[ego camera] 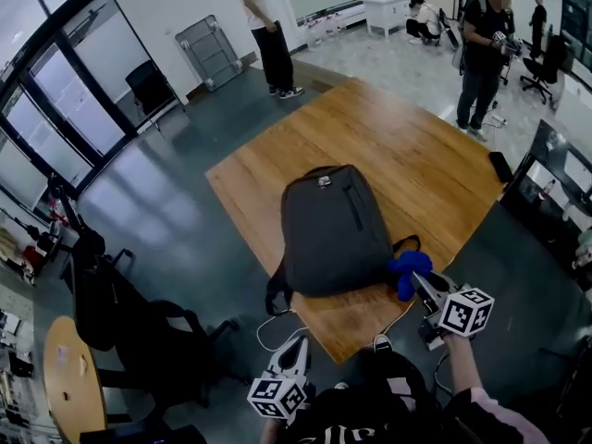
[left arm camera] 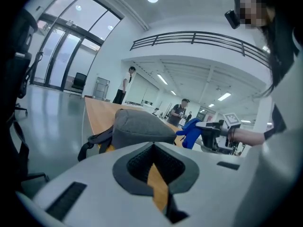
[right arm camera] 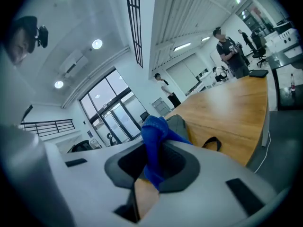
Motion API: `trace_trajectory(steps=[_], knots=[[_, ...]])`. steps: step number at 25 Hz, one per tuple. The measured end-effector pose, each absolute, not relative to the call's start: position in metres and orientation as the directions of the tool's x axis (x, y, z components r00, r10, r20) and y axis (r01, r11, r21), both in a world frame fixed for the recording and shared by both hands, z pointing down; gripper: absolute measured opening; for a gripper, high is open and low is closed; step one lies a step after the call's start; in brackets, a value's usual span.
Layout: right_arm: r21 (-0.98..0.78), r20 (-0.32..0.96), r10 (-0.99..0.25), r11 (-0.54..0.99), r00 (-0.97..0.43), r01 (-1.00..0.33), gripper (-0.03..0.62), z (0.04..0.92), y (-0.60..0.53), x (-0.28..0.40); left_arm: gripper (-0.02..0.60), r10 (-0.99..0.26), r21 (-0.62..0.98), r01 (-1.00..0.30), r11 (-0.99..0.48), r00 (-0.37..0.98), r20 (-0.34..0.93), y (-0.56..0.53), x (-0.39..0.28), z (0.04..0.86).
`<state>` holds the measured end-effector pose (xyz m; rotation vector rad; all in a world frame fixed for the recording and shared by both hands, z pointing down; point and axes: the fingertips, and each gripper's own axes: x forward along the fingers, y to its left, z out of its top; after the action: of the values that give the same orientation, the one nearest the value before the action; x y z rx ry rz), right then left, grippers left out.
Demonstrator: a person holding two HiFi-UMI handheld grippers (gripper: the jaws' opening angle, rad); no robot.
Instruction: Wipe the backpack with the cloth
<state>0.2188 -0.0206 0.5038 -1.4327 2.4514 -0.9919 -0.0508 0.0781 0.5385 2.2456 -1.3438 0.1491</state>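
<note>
A dark grey backpack (ego camera: 333, 229) lies flat on the wooden table (ego camera: 416, 155), its straps hanging over the near edge. My right gripper (ego camera: 423, 288) is shut on a blue cloth (ego camera: 408, 271), which rests against the backpack's near right corner. In the right gripper view the cloth (right arm camera: 155, 141) bunches up between the jaws of that gripper (right arm camera: 154, 162), with the backpack (right arm camera: 178, 123) just behind it. My left gripper (ego camera: 294, 350) hangs below the table's near corner, shut and holding nothing. The left gripper view looks past that gripper (left arm camera: 154, 162) to the backpack (left arm camera: 142, 126) and the cloth (left arm camera: 191, 131).
A white cable (ego camera: 271, 327) dangles off the table's near corner. A black flat object (ego camera: 500, 166) lies at the table's right edge. Black office chairs (ego camera: 139, 326) and a round wooden table (ego camera: 69, 377) stand to my left. People (ego camera: 481, 54) stand beyond the table.
</note>
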Motion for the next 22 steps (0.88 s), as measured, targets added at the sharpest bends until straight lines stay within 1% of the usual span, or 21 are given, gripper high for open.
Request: trace_trajectory(steps=[5, 9, 15, 22], knots=[[-0.616, 0.183, -0.849, 0.295, -0.496, -0.731, 0.054, 0.503, 0.057, 0.172, -0.002, -0.737, 0.338, -0.818, -0.466, 0.570, 0.364, 0.138, -0.090, 0.547], [-0.637, 0.171, -0.860, 0.275, -0.480, -0.720, 0.054, 0.502, 0.108, 0.137, -0.002, -0.699, 0.372, -0.790, -0.487, 0.608, 0.376, 0.183, -0.106, 0.558], [-0.654, 0.189, -0.830, 0.293, -0.525, -0.698, 0.054, 0.505, 0.161, 0.082, -0.002, -0.699, 0.398, -0.766, -0.506, 0.634, 0.331, 0.212, -0.116, 0.553], [-0.612, 0.215, -0.764, 0.380, -0.608, -0.693, 0.054, 0.497, 0.173, 0.037, -0.002, -0.731, 0.402, -0.776, -0.487, 0.614, 0.299, 0.228, -0.123, 0.546]])
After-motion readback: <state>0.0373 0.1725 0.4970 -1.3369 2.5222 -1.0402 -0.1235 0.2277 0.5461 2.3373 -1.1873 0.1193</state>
